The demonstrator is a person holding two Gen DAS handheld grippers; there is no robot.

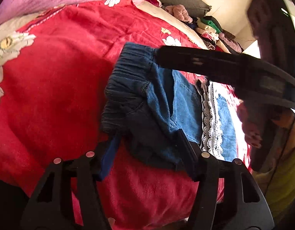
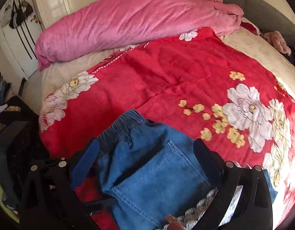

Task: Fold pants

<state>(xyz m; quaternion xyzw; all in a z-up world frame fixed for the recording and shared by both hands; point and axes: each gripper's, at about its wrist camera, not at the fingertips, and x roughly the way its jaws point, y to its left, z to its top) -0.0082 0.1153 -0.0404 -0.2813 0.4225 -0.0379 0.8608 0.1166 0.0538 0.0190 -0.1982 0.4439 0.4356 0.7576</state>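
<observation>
I see jeans on the blanket; my left gripper pinches their edge, my right gripper's 2 fingers apart above them.

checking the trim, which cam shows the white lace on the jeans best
The left wrist view: the white lace trim runs in full along the denim pants, sharp and unobstructed. The right wrist view catches only a blurred scrap at the bottom edge, behind the right gripper.

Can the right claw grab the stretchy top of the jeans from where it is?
Probably yes. The right claw is open right over the blue jeans, and the elastic waistband lies just beyond its fingertips on the red floral blanket, with nothing covering it in this view.
</observation>
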